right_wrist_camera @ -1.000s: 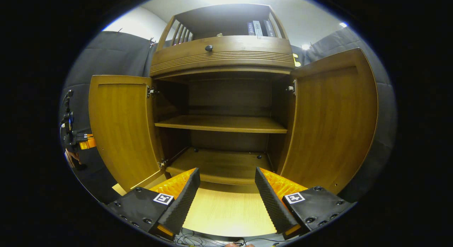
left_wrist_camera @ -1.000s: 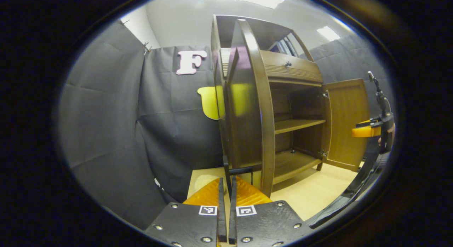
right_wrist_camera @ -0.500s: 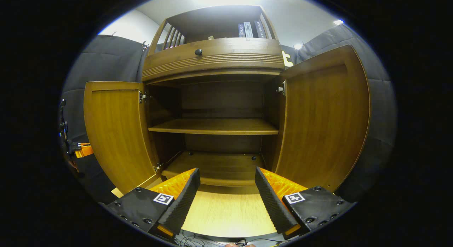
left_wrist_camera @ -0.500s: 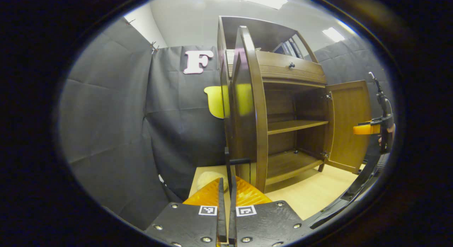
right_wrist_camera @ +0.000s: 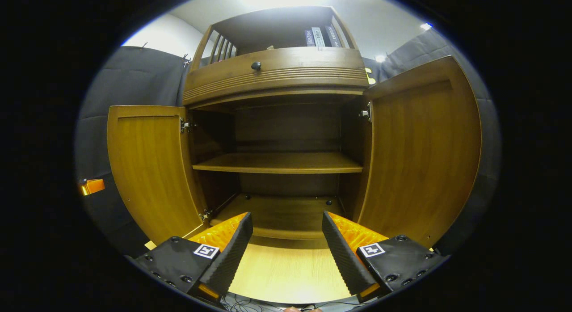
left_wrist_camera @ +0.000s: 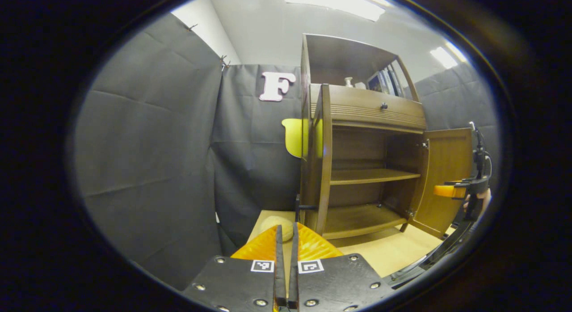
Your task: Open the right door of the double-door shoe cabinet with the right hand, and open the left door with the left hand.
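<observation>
Both doors of the shoe cabinet (right_wrist_camera: pixel 277 75) stand swung out, so by my judgement the opening work is done and what remains is only to draw the grippers clear without knocking a door back. In the right gripper view the left door (right_wrist_camera: pixel 149 166) hangs wide at the left side of the cabinet, its inner face showing; the middle shelf (right_wrist_camera: pixel 279 162) and bottom shelf (right_wrist_camera: pixel 279 211) lie bare between; the right door (right_wrist_camera: pixel 420 151) hangs wide at the right. The right gripper (right_wrist_camera: pixel 286 245) is spread wide and holds nothing, above the light tabletop (right_wrist_camera: pixel 286 271) before the cabinet's front edge. The left gripper (left_wrist_camera: pixel 286 254) has its fingers nearly together with nothing between them, apart from the left door's edge. A drawer knob (right_wrist_camera: pixel 255 65) and books (right_wrist_camera: pixel 319 36) sit above; nothing obstructs.
</observation>
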The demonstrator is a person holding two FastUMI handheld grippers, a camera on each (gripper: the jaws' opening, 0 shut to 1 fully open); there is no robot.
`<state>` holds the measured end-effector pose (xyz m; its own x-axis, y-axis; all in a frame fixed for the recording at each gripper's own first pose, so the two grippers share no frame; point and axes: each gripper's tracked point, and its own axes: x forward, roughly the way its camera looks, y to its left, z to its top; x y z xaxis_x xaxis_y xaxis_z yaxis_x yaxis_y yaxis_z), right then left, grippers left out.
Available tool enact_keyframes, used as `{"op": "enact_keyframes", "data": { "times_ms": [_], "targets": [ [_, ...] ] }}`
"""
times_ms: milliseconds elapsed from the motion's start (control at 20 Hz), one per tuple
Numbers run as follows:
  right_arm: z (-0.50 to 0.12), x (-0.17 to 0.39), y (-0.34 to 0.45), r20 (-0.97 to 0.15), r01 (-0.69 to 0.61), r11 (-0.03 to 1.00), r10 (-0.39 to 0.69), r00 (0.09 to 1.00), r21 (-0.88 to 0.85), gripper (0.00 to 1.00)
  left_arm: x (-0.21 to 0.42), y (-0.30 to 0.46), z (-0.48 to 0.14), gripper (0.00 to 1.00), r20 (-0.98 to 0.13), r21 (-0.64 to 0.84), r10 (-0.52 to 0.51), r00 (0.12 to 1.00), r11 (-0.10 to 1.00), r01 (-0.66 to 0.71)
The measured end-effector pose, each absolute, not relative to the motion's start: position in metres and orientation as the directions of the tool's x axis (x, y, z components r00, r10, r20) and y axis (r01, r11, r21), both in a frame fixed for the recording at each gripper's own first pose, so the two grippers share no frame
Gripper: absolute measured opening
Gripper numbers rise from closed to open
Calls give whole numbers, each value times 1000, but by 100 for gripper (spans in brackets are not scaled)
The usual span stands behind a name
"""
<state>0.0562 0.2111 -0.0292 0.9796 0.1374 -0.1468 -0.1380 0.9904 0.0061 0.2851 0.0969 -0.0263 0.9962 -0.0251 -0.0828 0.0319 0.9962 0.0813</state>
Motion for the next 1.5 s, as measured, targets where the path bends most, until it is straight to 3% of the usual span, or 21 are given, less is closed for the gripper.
{"op": "enact_keyframes", "data": {
  "times_ms": [150,350,650,950,1500],
  "targets": [
    [-30,61,211,-156,-150,989,148,977,3,93,270,92,-3,7,-34,29,40,999,999,-39],
    [-27,65,201,-159,-133,991,132,978,7,93,265,100,1,97,0,29,181,984,983,-180],
    [-26,52,179,-157,-70,996,77,985,47,92,260,47,-16,98,-30,76,155,987,985,-153],
    [-39,32,172,-176,-44,999,43,983,-3,92,291,-34,-52,99,-82,56,-16,997,998,20],
    [-21,19,144,-207,42,999,-48,977,-31,92,343,-120,-55,98,-5,24,-234,972,972,234]
  ]
}}
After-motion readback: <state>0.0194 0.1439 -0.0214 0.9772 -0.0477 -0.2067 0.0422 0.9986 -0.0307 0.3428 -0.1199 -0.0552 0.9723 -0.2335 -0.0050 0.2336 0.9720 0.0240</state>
